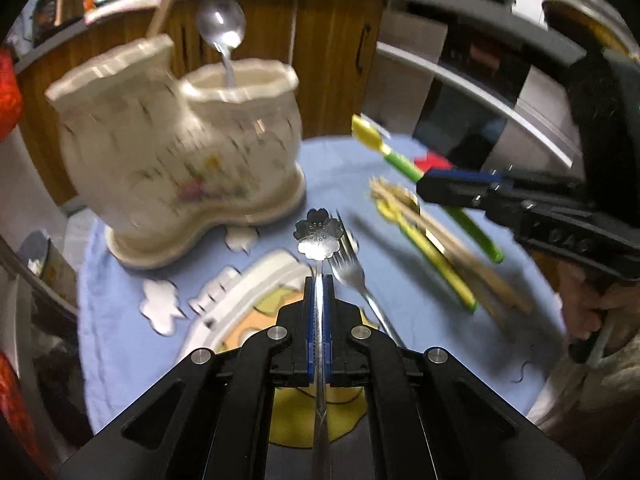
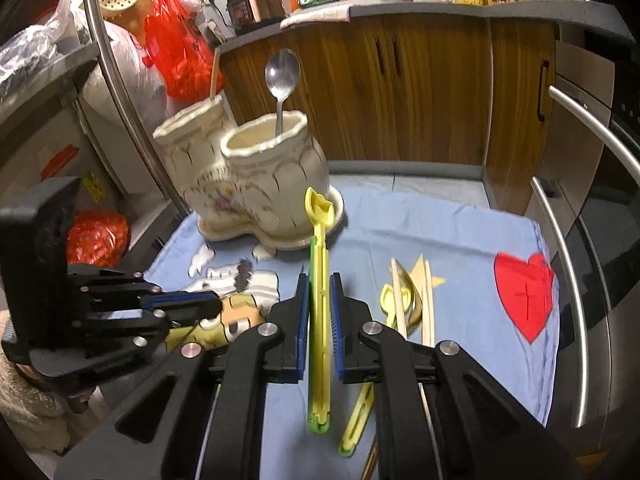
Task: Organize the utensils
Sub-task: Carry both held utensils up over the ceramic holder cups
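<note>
A cream floral two-cup ceramic holder [image 1: 180, 160] [image 2: 256, 184] stands on the blue cloth [image 1: 120, 340]. A large metal spoon [image 1: 222, 24] [image 2: 282, 76] stands in its right cup; a wooden stick [image 2: 215, 74] stands in the left cup. My left gripper [image 1: 319, 280] is shut on a metal spoon with a flower-shaped end [image 1: 320, 234], in front of the holder. A metal fork [image 1: 352, 276] lies beside it. My right gripper [image 2: 319, 280] grips a yellow-green plastic utensil [image 2: 319, 264]; a small gap shows at its right pad. It also shows in the left wrist view [image 1: 404, 164].
Wooden chopsticks [image 2: 412, 296] [image 1: 448, 252] and a yellow plastic spoon [image 2: 390, 300] [image 1: 432, 256] lie on the cloth to the right, beside a red heart print [image 2: 524, 296]. Wooden cabinets [image 2: 400, 88] stand behind. An oven with steel handles [image 2: 580, 272] is at right.
</note>
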Tool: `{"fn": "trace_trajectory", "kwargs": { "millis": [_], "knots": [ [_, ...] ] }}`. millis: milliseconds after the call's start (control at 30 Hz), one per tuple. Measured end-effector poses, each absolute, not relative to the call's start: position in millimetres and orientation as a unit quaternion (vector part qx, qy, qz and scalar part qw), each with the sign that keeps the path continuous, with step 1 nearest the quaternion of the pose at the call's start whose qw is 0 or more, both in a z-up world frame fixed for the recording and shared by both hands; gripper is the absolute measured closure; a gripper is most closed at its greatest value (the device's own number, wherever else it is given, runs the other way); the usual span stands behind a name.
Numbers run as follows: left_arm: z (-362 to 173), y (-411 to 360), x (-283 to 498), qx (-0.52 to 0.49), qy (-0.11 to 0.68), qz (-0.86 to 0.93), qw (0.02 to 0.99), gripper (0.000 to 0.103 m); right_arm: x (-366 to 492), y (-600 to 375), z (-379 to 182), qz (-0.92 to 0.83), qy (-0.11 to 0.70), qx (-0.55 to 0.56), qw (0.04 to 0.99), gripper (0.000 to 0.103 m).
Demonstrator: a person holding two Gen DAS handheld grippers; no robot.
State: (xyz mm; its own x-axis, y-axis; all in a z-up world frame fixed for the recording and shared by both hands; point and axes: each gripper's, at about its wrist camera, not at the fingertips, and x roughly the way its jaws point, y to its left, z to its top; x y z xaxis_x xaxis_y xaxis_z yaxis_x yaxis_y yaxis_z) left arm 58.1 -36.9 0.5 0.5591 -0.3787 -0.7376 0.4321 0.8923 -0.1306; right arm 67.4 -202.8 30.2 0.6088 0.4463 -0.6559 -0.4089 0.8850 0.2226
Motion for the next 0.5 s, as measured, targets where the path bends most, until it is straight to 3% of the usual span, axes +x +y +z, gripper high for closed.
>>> {"fn": "trace_trajectory", "kwargs": {
  "millis": [500],
  "knots": [
    [109,27,55,-0.021,0.266,-0.214,0.94,0.1,103,-176,92,0.286,0.276,0.074,0.915,0.093]
  ]
}}
